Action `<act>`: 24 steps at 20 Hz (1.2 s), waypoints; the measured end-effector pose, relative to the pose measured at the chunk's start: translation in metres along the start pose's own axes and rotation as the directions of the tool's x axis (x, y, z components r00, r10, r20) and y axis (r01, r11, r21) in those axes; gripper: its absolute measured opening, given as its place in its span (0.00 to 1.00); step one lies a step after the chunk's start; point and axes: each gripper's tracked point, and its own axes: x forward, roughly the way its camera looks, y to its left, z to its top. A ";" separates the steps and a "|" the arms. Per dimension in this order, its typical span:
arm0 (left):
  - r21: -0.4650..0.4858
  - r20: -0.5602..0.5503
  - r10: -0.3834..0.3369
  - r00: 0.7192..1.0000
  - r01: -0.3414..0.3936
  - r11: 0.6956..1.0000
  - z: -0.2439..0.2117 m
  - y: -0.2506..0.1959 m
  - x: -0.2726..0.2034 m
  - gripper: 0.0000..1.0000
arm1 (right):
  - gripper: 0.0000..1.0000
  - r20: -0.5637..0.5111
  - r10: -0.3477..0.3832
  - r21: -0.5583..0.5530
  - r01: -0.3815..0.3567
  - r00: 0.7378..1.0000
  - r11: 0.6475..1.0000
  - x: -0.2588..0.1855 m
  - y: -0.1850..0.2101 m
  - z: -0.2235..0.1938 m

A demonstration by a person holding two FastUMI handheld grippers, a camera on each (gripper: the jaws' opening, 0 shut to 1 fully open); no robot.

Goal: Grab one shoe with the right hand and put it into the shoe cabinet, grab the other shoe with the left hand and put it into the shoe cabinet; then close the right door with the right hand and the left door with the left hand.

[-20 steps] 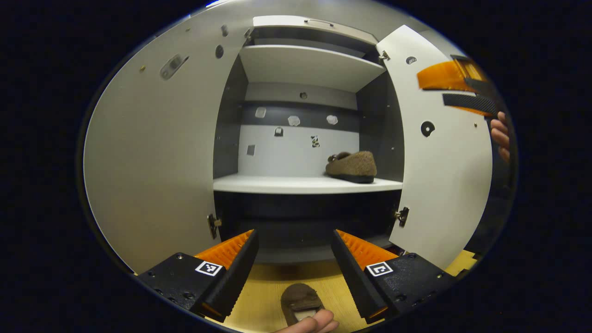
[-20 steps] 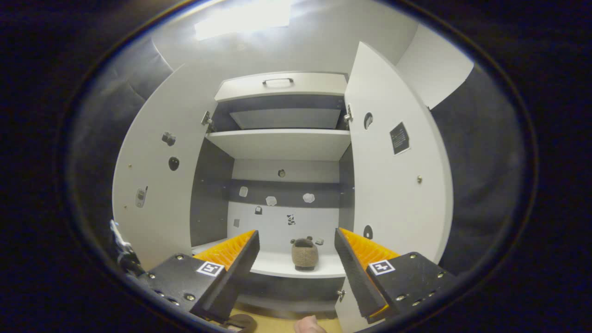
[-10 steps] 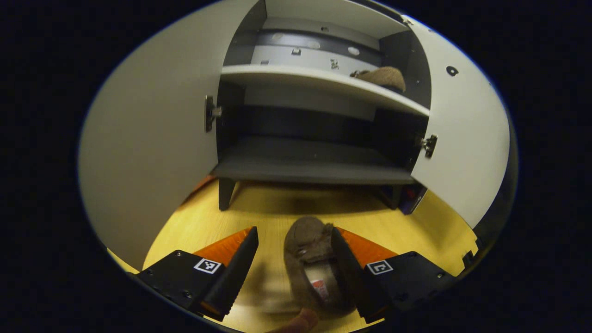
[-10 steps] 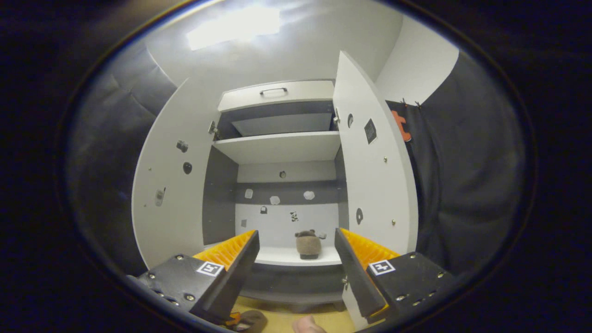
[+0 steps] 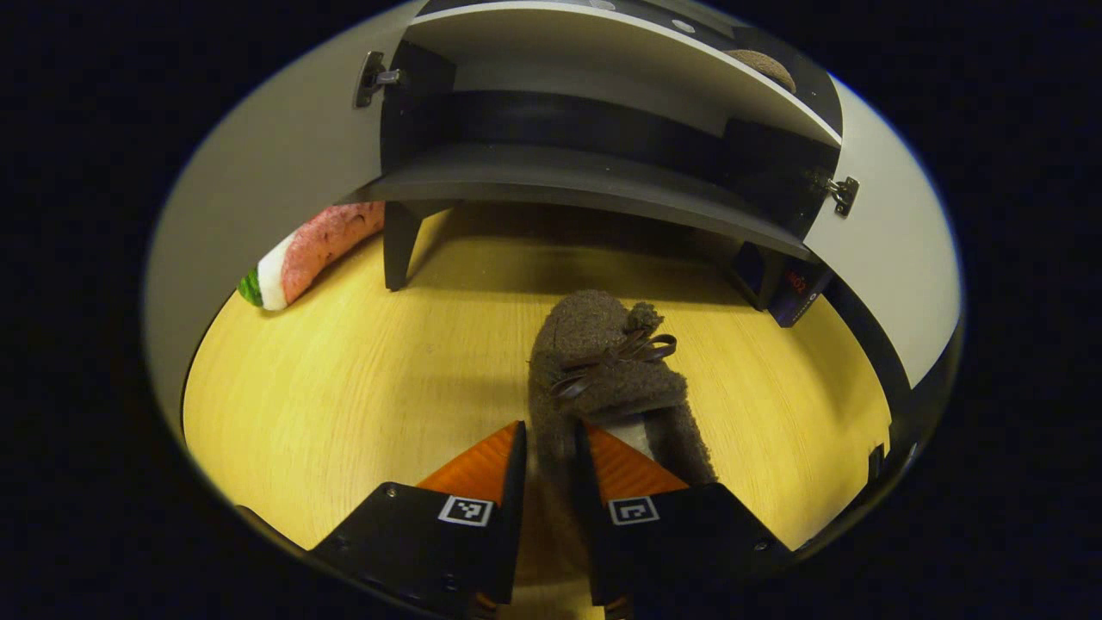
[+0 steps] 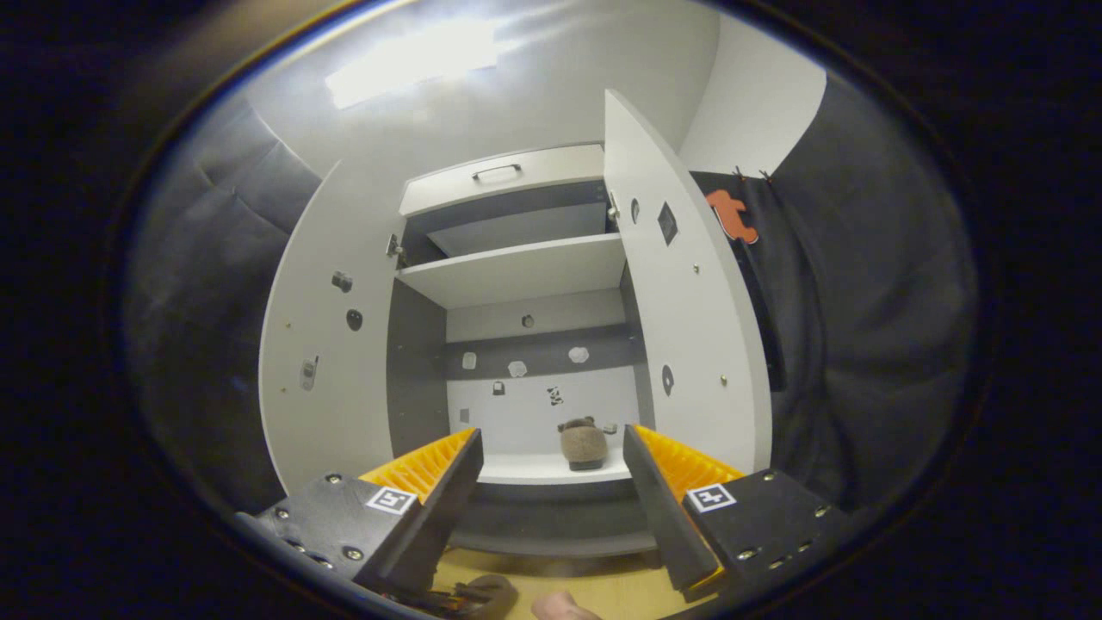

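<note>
Brown fuzzy slipper with a bow [image 5: 616,379], lying on the yellow wooden floor [image 5: 362,405] at 6 o'clock of the white shoe cabinet [image 5: 603,185], is now clamped at its side wall by the left hand-held gripper [image 5: 548,452], whose jaws were apart half a second ago; lifting is judged next. The right hand-held gripper [image 6: 551,469] is held wide apart and empty, facing the second brown slipper [image 6: 584,443] on the shelf.

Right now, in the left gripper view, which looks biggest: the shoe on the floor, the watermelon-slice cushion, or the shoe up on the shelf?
1. Shoe on the floor, though nearest the camera
2. Watermelon-slice cushion
3. Shoe on the shelf, partly hidden
</note>
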 end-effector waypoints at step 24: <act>0.083 0.534 0.049 0.844 -0.110 0.991 0.206 -0.021 -0.174 0.01 | 1.00 -0.052 -0.051 -0.027 0.050 0.997 0.998 0.003 -0.036 0.011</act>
